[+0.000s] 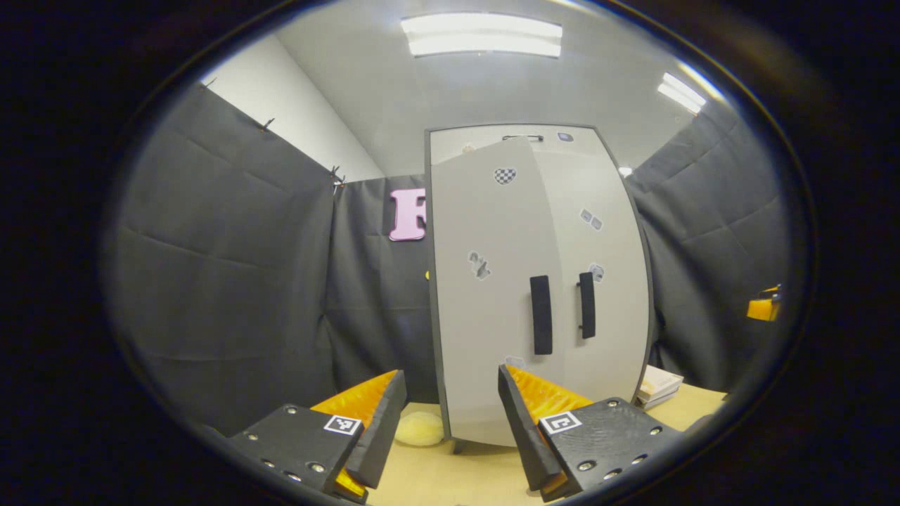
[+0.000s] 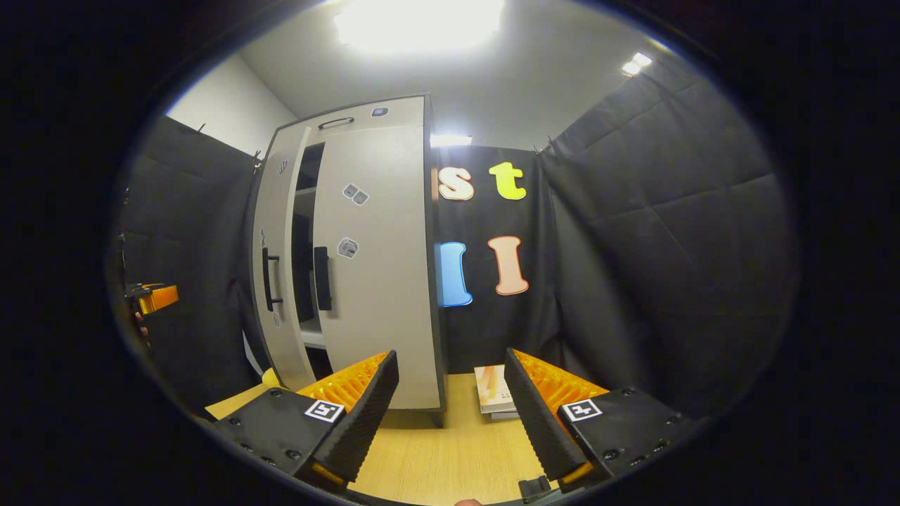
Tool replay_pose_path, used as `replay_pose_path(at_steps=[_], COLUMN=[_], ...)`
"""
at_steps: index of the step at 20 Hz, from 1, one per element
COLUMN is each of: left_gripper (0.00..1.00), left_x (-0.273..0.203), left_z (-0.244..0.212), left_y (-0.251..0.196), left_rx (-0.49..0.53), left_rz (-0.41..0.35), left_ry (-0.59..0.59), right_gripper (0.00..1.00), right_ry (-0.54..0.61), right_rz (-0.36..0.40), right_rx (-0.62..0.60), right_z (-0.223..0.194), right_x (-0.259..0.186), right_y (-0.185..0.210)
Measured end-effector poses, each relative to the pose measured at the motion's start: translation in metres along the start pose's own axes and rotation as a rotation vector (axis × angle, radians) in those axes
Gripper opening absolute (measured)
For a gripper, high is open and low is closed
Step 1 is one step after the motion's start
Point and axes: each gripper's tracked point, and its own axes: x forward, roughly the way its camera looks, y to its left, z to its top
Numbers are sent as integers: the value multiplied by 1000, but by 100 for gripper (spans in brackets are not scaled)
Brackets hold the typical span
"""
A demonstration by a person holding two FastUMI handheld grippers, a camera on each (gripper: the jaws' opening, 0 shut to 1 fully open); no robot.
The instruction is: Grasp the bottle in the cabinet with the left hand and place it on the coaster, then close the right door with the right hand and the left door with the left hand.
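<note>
A tall pale grey cabinet (image 1: pixel 457 144) stands on the wooden table. Its left door (image 1: pixel 485 295) hangs ajar, its black handle (image 1: pixel 540 314) close ahead of my left gripper (image 1: pixel 451 379), which is open and holds nothing. The right door (image 1: pixel 605 281) lies flat against the cabinet. In the right gripper view the right door (image 2: pixel 380 281) faces me and a dark gap (image 2: pixel 304 267) with shelves shows beside the left door (image 2: pixel 278 267). My right gripper (image 2: pixel 450 358) is open and empty, in front of the cabinet's right corner. A pale yellow round pad (image 1: pixel 420 429) lies by the cabinet's left foot.
Stacked books (image 1: pixel 657 386) lie on the table right of the cabinet, also seen as books (image 2: pixel 492 390) between my right fingers. The other gripper (image 1: pixel 763 306) shows far right; in the right gripper view the left gripper (image 2: pixel 151 295) is far left. Black cloth walls enclose the table (image 2: pixel 450 443).
</note>
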Motion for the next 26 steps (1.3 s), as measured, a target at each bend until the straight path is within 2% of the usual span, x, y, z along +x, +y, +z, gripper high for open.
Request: replay_pose_path(at_steps=[4,5,6,12,13,14,15,16,26], left_gripper=[77,77,77,77,77,77,77,76,77], left_x=[-27,-34,-41,-76,-80,-85,-89,-93,-106], left_z=[1,0,0,-5,-6,-9,-10,-12,-9], left_y=[22,27,32,52,55,57,58,61,74], left_rx=[6,7,8,20,23,23,19,15,4], left_rz=[9,10,12,22,21,19,18,19,28], left_ry=[15,19,19,34,38,43,45,49,38], right_gripper=[96,93,96,96,93,96,93,96,96], right_ry=[-20,-23,-25,-38,-39,-42,-43,-44,-92], right_rz=[2,4,4,9,13,19,19,18,14], right_rx=[-2,-1,2,-8,-8,-11,-15,-20,-29], right_z=[13,14,16,23,23,23,24,24,39], right_x=[-19,-24,-28,-54,-57,-61,-63,-68,-83], right_y=[15,18,21,39,42,47,49,50,57])
